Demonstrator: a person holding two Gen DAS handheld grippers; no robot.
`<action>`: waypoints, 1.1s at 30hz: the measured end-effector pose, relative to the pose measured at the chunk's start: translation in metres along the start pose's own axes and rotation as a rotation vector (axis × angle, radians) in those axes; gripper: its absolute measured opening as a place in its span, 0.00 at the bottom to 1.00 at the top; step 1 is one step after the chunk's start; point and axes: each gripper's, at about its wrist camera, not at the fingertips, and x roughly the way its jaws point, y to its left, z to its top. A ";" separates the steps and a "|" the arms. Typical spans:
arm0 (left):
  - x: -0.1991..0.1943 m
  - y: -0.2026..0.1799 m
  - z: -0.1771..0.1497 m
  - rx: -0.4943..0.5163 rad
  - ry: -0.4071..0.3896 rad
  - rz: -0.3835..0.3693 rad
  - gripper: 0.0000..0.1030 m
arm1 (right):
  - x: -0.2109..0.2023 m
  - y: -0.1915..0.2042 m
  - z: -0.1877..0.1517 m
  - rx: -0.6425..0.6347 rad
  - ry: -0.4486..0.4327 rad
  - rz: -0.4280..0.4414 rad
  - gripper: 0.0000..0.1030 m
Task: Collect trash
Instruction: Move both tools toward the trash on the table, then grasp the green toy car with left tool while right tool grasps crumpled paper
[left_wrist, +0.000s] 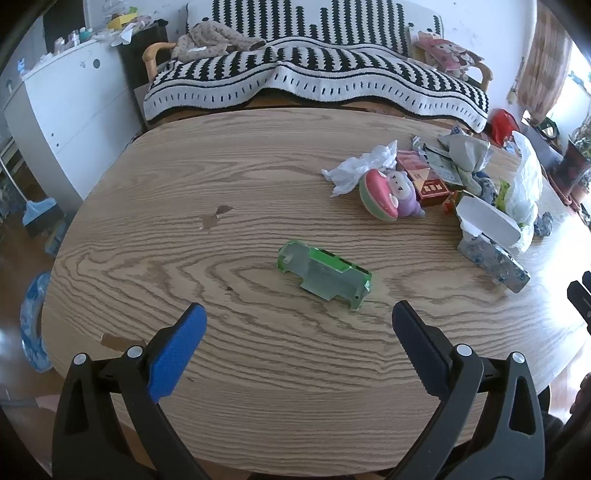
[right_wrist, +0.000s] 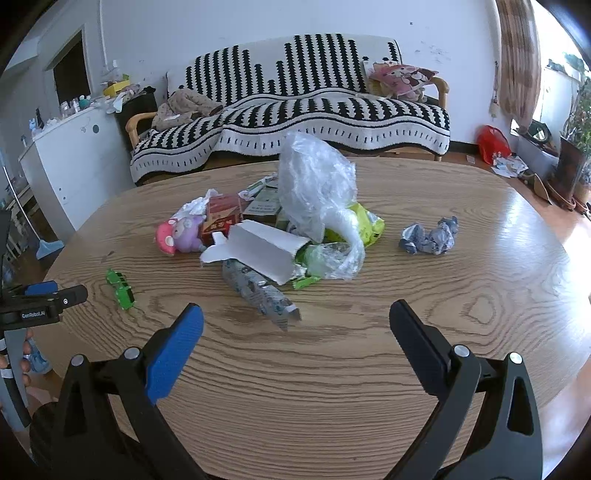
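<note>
A green plastic shell (left_wrist: 324, 274) lies alone mid-table, just beyond my open left gripper (left_wrist: 298, 322); in the right wrist view the green shell (right_wrist: 120, 283) sits at the left. A heap of trash is on the table: clear plastic bag (right_wrist: 317, 184), torn white box (right_wrist: 258, 248), patterned wrapper (right_wrist: 260, 290), red carton (right_wrist: 221, 216), white tissue (left_wrist: 360, 166), pink and purple toy (left_wrist: 389, 192). A crumpled blue-grey paper ball (right_wrist: 428, 236) lies apart to the right. My right gripper (right_wrist: 295, 321) hangs open before the heap, holding nothing.
The oval wooden table (left_wrist: 221, 184) fills both views. Behind it is a sofa with a black-and-white striped blanket (right_wrist: 295, 110). A white cabinet (left_wrist: 70, 107) stands at the left, a red bag (right_wrist: 493, 142) on the floor at the right. The left gripper's body (right_wrist: 37, 302) shows at the left edge.
</note>
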 end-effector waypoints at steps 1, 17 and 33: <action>0.001 -0.002 0.001 -0.013 0.008 -0.003 0.95 | 0.000 -0.003 0.000 0.001 -0.001 -0.006 0.95; 0.060 -0.034 0.013 -0.084 0.152 0.017 0.95 | 0.045 -0.126 0.049 0.202 0.056 -0.161 0.95; 0.084 0.002 0.014 -0.099 0.208 0.024 0.95 | 0.165 -0.163 0.074 0.393 0.355 -0.363 0.95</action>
